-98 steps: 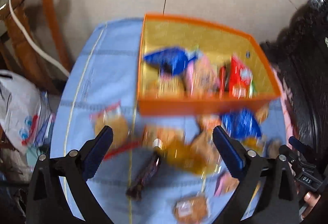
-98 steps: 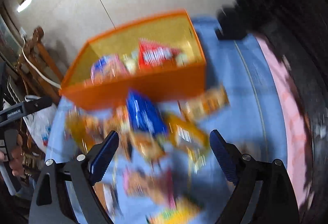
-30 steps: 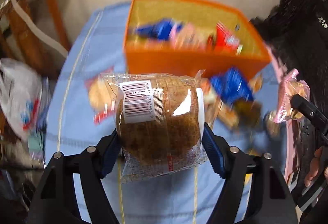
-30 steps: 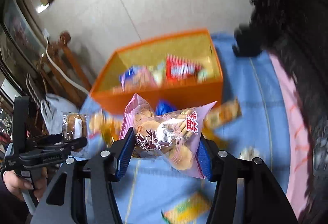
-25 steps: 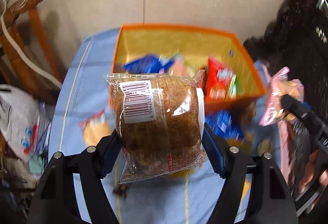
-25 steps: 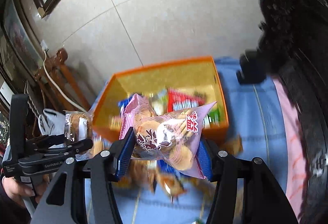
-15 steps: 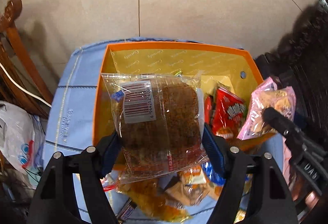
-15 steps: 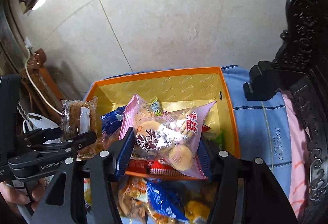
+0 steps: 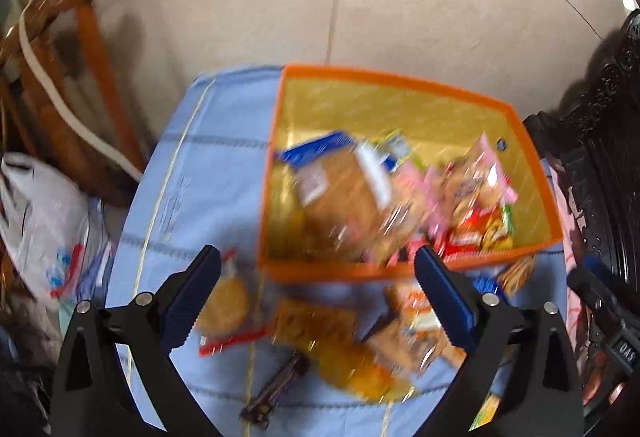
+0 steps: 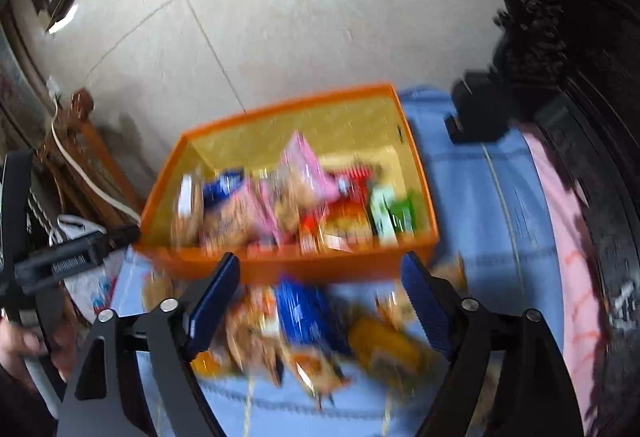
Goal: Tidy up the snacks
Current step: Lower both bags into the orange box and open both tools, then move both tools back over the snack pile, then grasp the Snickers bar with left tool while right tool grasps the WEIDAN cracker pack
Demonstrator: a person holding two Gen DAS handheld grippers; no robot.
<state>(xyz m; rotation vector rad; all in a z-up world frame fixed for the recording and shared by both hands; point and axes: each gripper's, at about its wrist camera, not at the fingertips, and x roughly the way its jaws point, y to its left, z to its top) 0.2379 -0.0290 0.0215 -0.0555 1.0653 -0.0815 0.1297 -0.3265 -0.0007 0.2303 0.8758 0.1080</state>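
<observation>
An orange box [image 9: 400, 79] [image 10: 280, 105] stands at the far end of a blue-clothed table and holds several snack packs. A wrapped brown bread pack [image 9: 352, 201] lies blurred in its left part, and a pink bag of biscuits [image 9: 480, 177] [image 10: 300, 173] lies to its right. My left gripper [image 9: 316, 297] hangs over the table in front of the box, its jaws opening with nothing between them. My right gripper [image 10: 316, 301] is also in front of the box, jaws opening and empty. Loose snacks [image 9: 340, 333] [image 10: 304, 317] lie below both.
A wooden chair [image 9: 60, 49] with a white cord stands to the left, with a white plastic bag [image 9: 40, 221] below it. Dark carved furniture [image 10: 560, 37] rises on the right. A person's hand [image 10: 24, 341] holds the left gripper's handle.
Both grippers opened and let go: the bread pack and the pink biscuit bag dropped into the orange box. Both grippers then pulled back toward the near side of the box.
</observation>
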